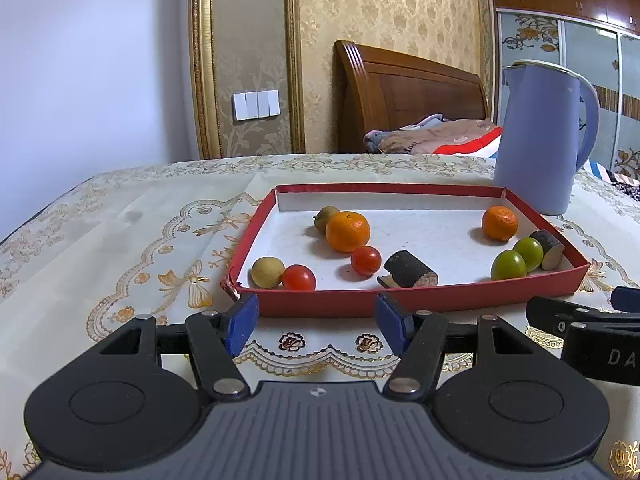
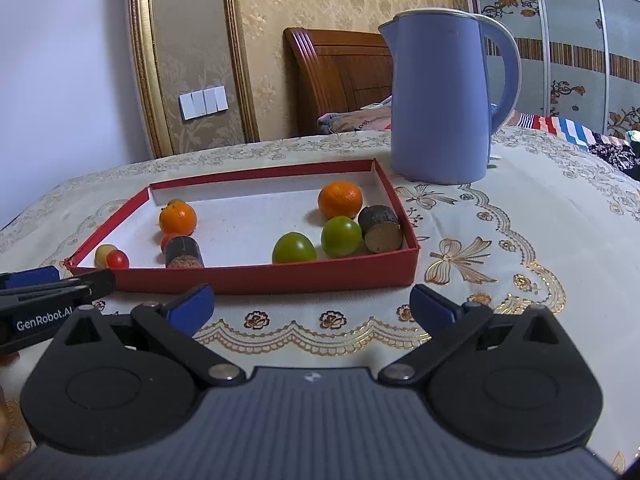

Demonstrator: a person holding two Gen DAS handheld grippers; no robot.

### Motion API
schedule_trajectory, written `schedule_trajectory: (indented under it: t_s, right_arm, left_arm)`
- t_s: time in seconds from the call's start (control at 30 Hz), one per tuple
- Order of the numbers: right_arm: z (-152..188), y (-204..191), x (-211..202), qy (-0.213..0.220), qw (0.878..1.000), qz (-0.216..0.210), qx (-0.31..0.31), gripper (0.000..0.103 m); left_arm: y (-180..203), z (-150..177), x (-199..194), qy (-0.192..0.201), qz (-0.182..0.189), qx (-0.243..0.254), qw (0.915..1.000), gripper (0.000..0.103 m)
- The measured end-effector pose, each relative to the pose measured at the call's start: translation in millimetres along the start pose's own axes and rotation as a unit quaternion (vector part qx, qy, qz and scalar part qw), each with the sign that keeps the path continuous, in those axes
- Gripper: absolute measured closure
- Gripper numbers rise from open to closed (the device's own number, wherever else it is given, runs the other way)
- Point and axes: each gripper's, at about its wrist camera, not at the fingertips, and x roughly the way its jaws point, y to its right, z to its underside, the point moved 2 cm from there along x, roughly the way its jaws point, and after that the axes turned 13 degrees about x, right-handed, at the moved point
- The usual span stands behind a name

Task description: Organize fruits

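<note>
A red tray [image 1: 400, 300] with a white floor sits on the tablecloth and holds all the fruit. On its left are an orange [image 1: 347, 231], two red tomatoes [image 1: 298, 278] [image 1: 365, 260], a yellowish fruit [image 1: 267, 272] and a dark cut piece [image 1: 408, 270]. On its right lie a second orange [image 2: 340, 199], two green fruits [image 2: 294, 248] [image 2: 341, 236] and another dark piece [image 2: 380, 228]. My left gripper [image 1: 317, 320] stands open just short of the tray's front wall, holding nothing. My right gripper [image 2: 311, 306] stands open and wider, also in front of the tray [image 2: 280, 280].
A tall blue kettle [image 2: 440, 100] stands behind the tray's right far corner. A wooden headboard [image 1: 408, 96] and bedding lie beyond the table. The patterned tablecloth [image 1: 120, 240] spreads left and right of the tray.
</note>
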Motion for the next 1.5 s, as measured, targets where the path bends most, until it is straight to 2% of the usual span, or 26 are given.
schedule_trajectory:
  t_s: [0.23,0.37,1.5]
  right_arm:
    - [1.1,0.2,2.9,-0.008,1.0,0.007,-0.001,0.0]
    - [1.1,1.2,4.1,-0.01,1.0,0.008,0.001,0.0]
    - [2.5,0.6,8.4,-0.02,1.0,0.016,-0.003,0.0]
  left_arm:
    - [0.1,-0.1,-1.0,0.001,-0.002,0.0,1.0,0.039]
    - [-0.3,0.3,-2.4,0.005,-0.001,-0.001,1.0,0.032]
    - [2.6,2.7,-6.1,0.007,0.002,0.009,0.9999,0.031]
